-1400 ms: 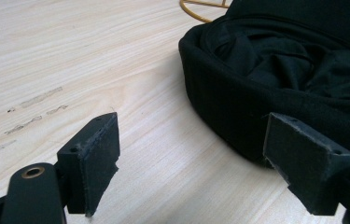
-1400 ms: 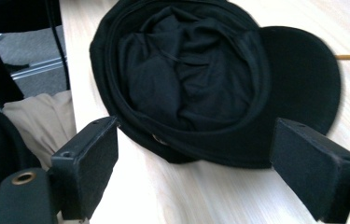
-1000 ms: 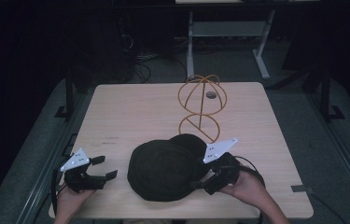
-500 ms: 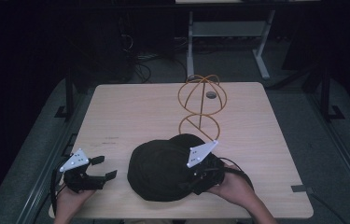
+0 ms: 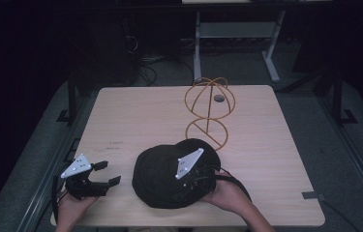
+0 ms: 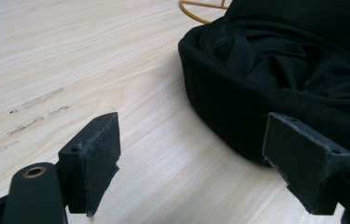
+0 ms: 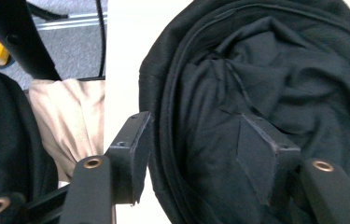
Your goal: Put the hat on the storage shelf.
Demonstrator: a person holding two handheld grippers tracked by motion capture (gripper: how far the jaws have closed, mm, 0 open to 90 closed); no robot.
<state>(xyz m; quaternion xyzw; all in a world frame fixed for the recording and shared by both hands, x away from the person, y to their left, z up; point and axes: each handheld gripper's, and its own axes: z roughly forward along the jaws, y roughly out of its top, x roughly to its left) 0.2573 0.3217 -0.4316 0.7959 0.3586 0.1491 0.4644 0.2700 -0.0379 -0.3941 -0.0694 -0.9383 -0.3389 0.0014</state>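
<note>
Right gripper (image 5: pixel 181 186) closing over the rim of a black cap (image 5: pixel 162 176)

The cap lies upside down just in front of the orange wire stand (image 5: pixel 209 113). The right gripper's jaws have just been closing and straddle the cap's rim, one outside, one inside; the pads do not yet visibly pinch. The left gripper (image 5: pixel 106 174) rests left of the cap, jaws wide apart and empty, on the wooden table (image 5: pixel 135 116).

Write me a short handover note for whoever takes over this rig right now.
Right gripper: jaws astride the rim of the black hat, one outside, one inside; they have just been closing, grip not yet firm.
Left gripper: open, holding nothing, resting on the table left of the hat.
Hat lies brim-up at the near edge; the orange wire stand behind it is bare.
Left: finish the grip, lift the hat, probably onto the stand.
</note>
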